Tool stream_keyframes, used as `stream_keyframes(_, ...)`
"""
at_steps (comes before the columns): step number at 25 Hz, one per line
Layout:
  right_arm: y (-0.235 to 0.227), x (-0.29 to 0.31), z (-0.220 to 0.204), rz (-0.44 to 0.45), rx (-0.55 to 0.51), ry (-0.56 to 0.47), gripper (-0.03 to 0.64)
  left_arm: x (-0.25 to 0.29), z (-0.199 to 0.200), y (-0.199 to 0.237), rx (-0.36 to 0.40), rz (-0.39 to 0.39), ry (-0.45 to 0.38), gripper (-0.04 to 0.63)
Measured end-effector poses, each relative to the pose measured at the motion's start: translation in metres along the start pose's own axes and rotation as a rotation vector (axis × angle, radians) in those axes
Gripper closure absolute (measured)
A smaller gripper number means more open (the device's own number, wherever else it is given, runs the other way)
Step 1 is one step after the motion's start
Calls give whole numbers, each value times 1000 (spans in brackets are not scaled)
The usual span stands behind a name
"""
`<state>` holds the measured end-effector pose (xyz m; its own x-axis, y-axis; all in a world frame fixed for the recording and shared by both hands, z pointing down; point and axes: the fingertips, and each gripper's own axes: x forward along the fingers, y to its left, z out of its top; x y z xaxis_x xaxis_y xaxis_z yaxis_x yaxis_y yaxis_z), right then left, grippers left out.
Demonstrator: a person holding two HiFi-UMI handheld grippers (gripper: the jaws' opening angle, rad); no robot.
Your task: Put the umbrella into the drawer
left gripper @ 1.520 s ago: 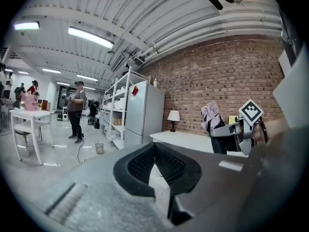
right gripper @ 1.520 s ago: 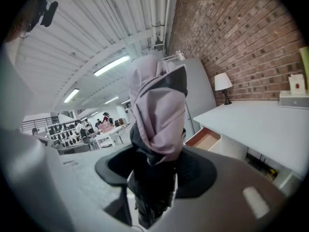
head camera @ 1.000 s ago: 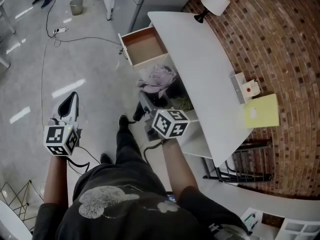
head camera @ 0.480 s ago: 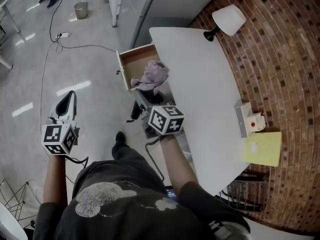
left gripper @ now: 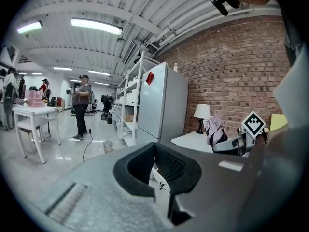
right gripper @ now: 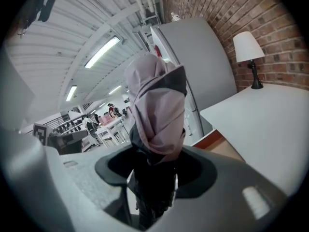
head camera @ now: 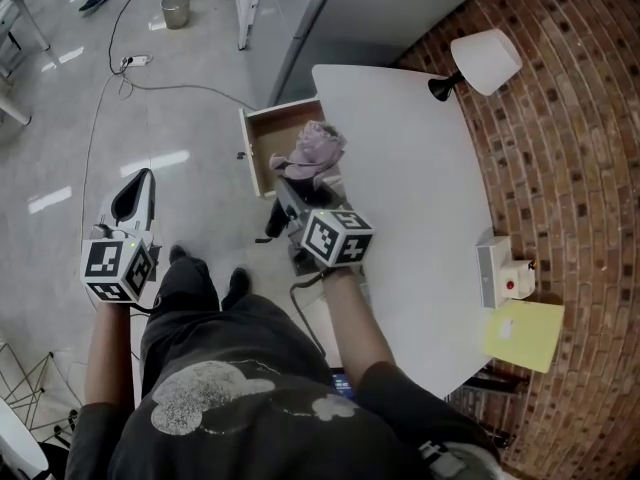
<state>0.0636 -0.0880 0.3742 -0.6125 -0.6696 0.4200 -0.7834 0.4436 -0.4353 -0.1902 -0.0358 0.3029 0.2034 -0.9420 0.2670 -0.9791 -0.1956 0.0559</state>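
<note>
A folded umbrella (head camera: 318,148) of lilac and black fabric stands up out of my right gripper (head camera: 290,193), which is shut on its lower black part. In the right gripper view the umbrella (right gripper: 157,105) fills the middle, clamped by the gripper (right gripper: 154,164). In the head view it overlaps the near end of the open wooden drawer (head camera: 270,133), which sticks out from the white table (head camera: 420,188). The drawer (right gripper: 215,141) also shows to the right of the umbrella. My left gripper (head camera: 140,180) hangs over the floor far left of the drawer, shut and holding nothing (left gripper: 154,146).
A white lamp (head camera: 485,60) stands at the table's far end. A white box with a red button (head camera: 500,273) and a yellow pad (head camera: 525,333) lie near its brick-wall side. A cable (head camera: 110,78) and a metal bucket (head camera: 176,8) are on the floor. A person (left gripper: 83,105) stands farther off.
The person has walked toward the drawer, carrying both grippers along. The umbrella, earlier short of the drawer, now overlaps its near end. Both grips look unchanged.
</note>
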Motion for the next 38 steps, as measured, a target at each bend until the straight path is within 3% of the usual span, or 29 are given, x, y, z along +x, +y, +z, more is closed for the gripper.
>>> stream_keyframes(4,-7,33,-4,-33,3,25,377,35,-8,16,-6,-35,8,584)
stream_keyframes(8,-23,68,-4,-101,10,42,377,99,-25,20,-31,-149,66,584)
stream_keyframes(13,-41,103,17,-220,30,40,377,183,-7,34,60,-314,112,584)
stream_keyframes(19,-71,161,23,-357,13,50,378,268,-10,56,92,-446,156,584)
stream_keyframes(28,-125,212,-5,-536,24,95,378,343,-60,48,79,-599,285,584)
stream_keyframes(38,-193,236,-63,-612,-1,148,377,383,-136,16,62,-701,353,584)
